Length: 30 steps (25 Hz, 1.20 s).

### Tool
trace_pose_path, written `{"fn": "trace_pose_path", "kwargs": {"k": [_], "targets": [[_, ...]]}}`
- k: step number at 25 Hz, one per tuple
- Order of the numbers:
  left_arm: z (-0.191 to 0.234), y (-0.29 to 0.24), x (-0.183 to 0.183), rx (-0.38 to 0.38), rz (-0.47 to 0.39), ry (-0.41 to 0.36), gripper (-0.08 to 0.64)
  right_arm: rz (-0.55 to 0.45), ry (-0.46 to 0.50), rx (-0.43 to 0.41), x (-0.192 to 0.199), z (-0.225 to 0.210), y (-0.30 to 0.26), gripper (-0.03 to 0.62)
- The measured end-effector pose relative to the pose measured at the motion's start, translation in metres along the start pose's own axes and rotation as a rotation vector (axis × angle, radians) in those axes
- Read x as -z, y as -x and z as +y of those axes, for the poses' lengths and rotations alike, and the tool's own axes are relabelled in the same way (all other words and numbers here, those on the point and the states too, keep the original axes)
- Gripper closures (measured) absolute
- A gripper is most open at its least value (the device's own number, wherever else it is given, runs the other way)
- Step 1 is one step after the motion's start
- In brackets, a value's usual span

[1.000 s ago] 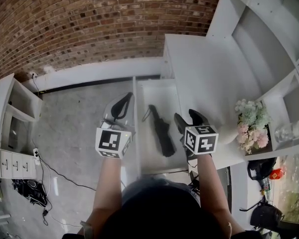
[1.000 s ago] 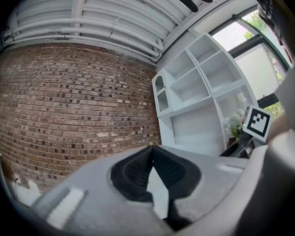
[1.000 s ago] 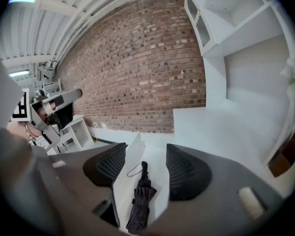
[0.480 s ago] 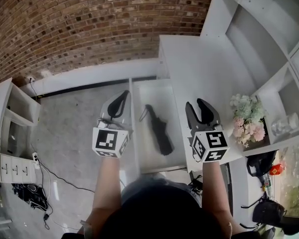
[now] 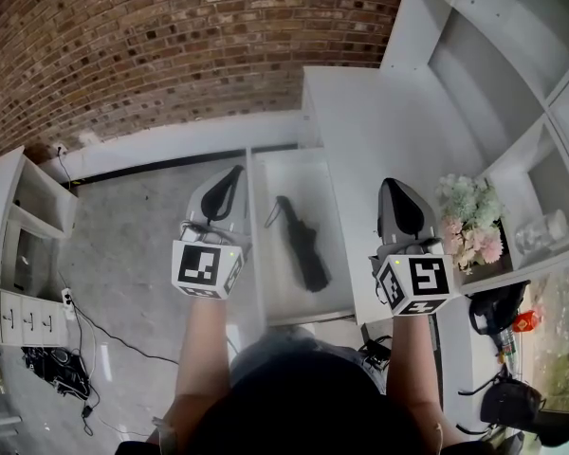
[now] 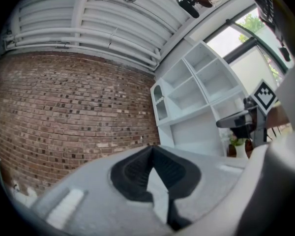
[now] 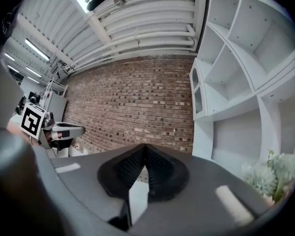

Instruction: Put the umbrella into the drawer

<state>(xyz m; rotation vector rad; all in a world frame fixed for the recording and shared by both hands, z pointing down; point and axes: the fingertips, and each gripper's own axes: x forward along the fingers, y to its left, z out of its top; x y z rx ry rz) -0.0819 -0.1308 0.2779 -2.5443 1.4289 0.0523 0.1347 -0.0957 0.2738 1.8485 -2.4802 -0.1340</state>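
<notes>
— What is on the left?
— The left hand-held gripper (image 5: 233, 174). It hangs over the grey floor (image 5: 133, 226), just beside the open drawer. Its two jaws are pressed together, and there is nothing in them.
— Where is the umbrella?
— The black umbrella (image 5: 303, 246) is folded up and lies flat inside the white drawer (image 5: 308, 173). It runs the long way, with one end toward the brick wall (image 5: 171, 45). No hand-held gripper touches it.
— And on the right?
— The right hand-held gripper (image 5: 392, 184) is up over the white counter (image 5: 379, 112), on the other side of the drawer. Its jaws have just been closing. Now they are clenched tight with nothing between them.
— Is there anything past it?
— Yes, a bunch of pink and white flowers (image 5: 469, 221) stands near it, a bit more to the right.
</notes>
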Motion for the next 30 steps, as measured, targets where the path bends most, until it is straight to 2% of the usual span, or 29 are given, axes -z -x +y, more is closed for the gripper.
{"fn": "trace_pose_path", "kwargs": {"k": [7, 14, 30], "targets": [[0.005, 0.006, -0.016, -0.016, -0.034, -0.013, 0.566, -0.065, 0.026, -0.012, -0.023, -0.001, 0.009, 0.588], [0.008, 0.009, -0.03, -0.02, -0.064, -0.029, 0.566, -0.083, 0.056, -0.007, -0.032, 0.002, 0.013, 0.588], [0.01, 0.007, -0.039, 0.001, -0.072, -0.043, 0.566, -0.082, 0.103, -0.013, -0.039, 0.006, 0.008, 0.588]]}}
